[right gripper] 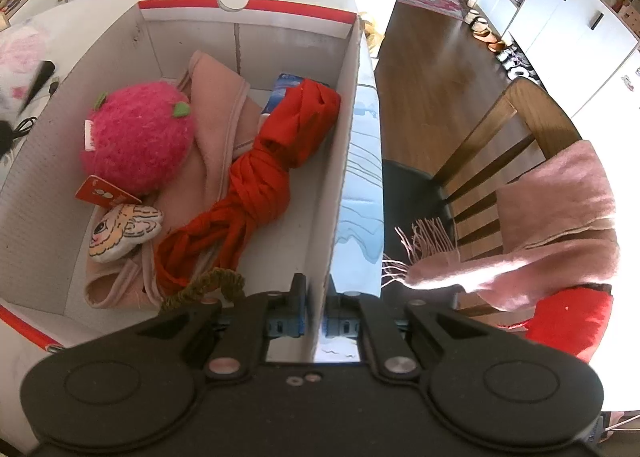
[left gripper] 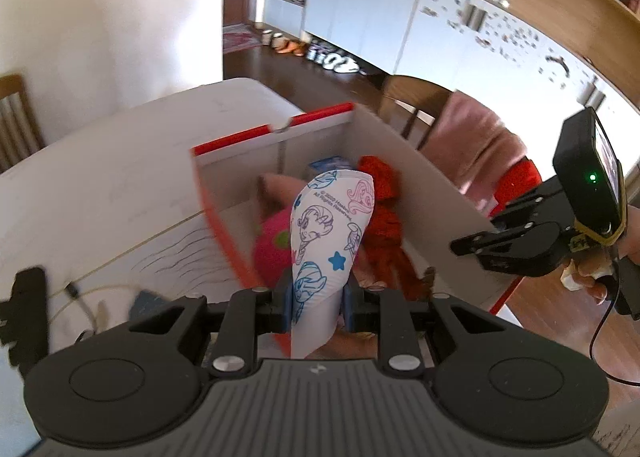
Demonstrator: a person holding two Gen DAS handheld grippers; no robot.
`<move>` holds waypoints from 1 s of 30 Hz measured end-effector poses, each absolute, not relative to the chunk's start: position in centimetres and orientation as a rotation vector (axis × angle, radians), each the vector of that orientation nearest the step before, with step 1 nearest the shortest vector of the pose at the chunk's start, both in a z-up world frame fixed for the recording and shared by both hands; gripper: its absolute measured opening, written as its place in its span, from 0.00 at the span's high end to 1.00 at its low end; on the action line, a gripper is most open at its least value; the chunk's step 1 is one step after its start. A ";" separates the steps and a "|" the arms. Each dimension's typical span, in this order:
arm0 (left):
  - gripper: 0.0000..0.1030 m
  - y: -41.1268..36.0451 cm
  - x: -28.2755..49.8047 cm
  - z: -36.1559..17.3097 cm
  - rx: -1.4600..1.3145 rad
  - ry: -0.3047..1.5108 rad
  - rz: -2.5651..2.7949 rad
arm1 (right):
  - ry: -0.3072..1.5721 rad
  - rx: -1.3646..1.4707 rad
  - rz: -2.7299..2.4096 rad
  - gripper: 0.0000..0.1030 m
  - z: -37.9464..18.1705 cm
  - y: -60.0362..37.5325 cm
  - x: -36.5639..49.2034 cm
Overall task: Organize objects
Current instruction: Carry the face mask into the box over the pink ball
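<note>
Left gripper pinches printed paper cup, seemingly above box.

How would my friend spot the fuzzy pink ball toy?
Find the white cardboard box with red edges on the table. Inside, by its left wall, the pink plush ball sits on a folded pink cloth. Only it is round, fuzzy, with green tufts.
</note>
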State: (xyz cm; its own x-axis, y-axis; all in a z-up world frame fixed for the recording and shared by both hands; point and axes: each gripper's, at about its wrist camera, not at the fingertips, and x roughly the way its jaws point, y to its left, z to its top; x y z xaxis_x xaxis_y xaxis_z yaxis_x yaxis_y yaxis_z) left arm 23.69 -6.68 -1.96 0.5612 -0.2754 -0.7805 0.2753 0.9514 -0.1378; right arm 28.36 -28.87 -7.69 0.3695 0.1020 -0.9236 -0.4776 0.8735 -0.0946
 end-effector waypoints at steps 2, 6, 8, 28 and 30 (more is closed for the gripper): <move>0.79 -7.8 24.5 -2.1 0.013 0.927 -0.339 | 1.137 -0.375 0.385 0.94 -7.8 -28.9 28.4; 0.79 -9.4 26.0 -2.1 0.041 0.932 -0.352 | 1.136 -0.375 0.392 0.94 -7.8 -28.9 28.5; 0.79 -10.0 27.0 -2.2 0.060 0.936 -0.350 | 1.136 -0.376 0.397 0.94 -7.9 -28.9 28.5; 0.79 -14.2 36.2 -6.8 0.270 1.050 -0.281 | 1.144 -0.348 0.431 0.94 -7.7 -29.2 28.8; 0.79 -14.7 36.7 -7.5 0.294 1.066 -0.274 | 1.143 -0.349 0.433 0.94 -7.7 -29.2 28.7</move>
State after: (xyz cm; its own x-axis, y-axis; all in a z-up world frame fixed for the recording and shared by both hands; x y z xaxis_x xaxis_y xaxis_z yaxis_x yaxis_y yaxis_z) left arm 36.70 -14.70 -7.47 0.4571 -0.0782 -0.8860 0.3595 0.9274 0.1036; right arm 28.74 -29.17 -7.72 0.3482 0.1511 -0.9252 -0.4991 0.8653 -0.0466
